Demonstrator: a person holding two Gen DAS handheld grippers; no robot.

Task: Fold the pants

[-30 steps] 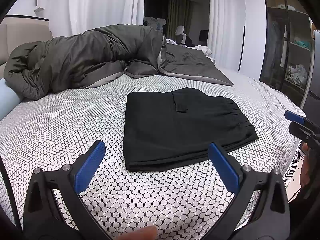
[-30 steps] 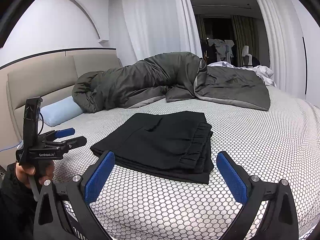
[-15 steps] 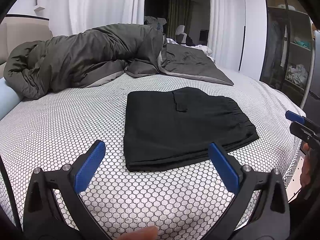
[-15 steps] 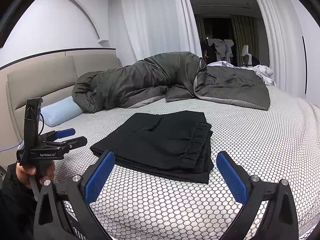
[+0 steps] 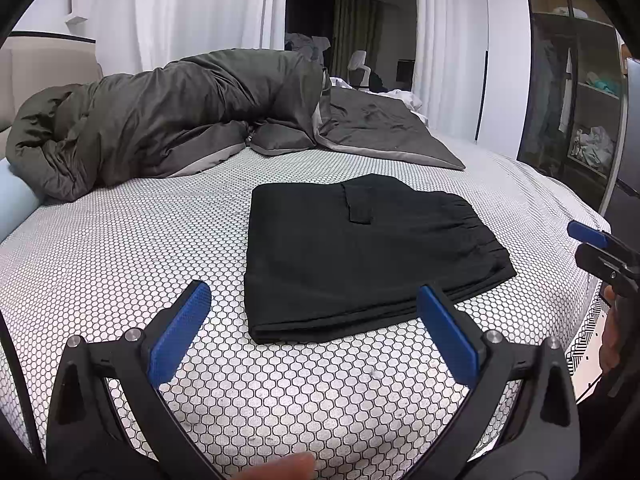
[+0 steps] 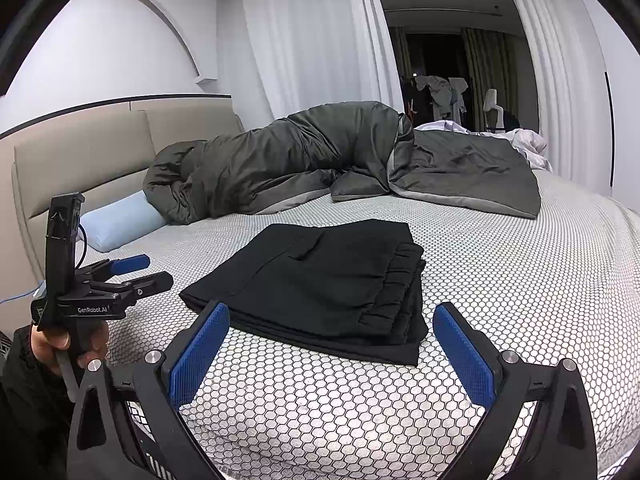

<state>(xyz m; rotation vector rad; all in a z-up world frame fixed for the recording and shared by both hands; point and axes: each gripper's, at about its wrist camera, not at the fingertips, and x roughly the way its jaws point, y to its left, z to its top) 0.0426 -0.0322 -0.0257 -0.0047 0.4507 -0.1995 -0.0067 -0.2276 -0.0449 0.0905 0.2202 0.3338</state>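
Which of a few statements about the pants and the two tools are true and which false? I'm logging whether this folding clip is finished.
1. The black pants lie folded into a compact stack on the honeycomb-patterned bed sheet. True.
2. The left tool is clamped on the pants. False: it is open, short of the pants and holding nothing.
3. The right tool is open and empty. True.
4. The grey duvet covers the pants. False: it lies bunched farther back on the bed, apart from them.
5. A light blue pillow lies by the headboard. True.
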